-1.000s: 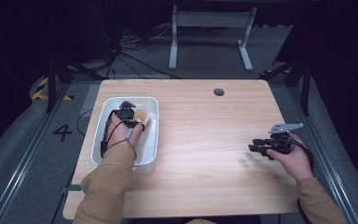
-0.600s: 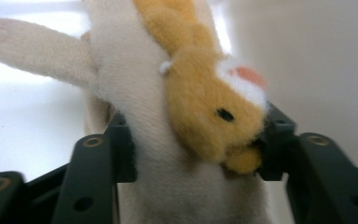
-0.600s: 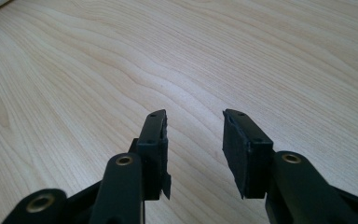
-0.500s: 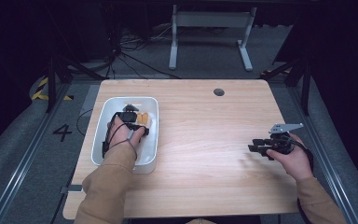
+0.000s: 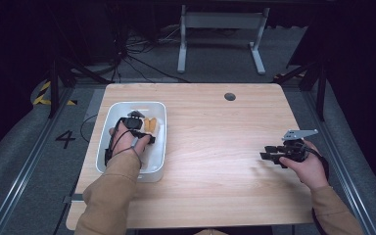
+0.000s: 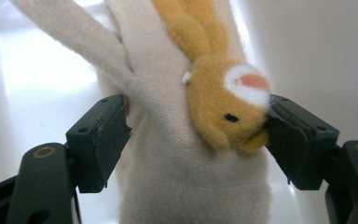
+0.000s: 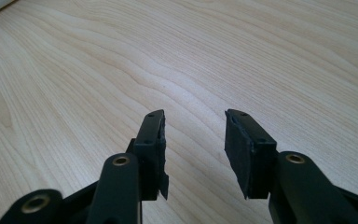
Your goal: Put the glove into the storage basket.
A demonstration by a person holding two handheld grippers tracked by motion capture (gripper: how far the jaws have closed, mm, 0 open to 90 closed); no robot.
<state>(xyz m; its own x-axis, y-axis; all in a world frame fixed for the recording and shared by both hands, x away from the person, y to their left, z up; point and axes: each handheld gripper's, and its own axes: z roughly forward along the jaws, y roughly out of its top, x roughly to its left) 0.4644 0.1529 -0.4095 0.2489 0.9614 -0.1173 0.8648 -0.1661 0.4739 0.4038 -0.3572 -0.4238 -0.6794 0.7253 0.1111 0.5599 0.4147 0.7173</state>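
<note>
- high view: hovering inside the white bin point(image 5: 108, 147) at the table's point(image 5: 215, 147) left, the left gripper point(image 5: 138, 120) over the cream sock point(image 5: 152, 126); idling well apart above bare wood, the right gripper point(image 5: 270, 155).
- left gripper view: having just been opening, jaws spread with the sock point(image 6: 168, 154) between, pads barely brushing; looking soft, light, floppy, best pinched across the knit below the orange plush animal point(image 6: 219, 93).
- right gripper view: standing parted, nothing between.

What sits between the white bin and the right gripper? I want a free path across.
Nothing: in the high view only bare table lies between the bin and the right gripper.
</note>
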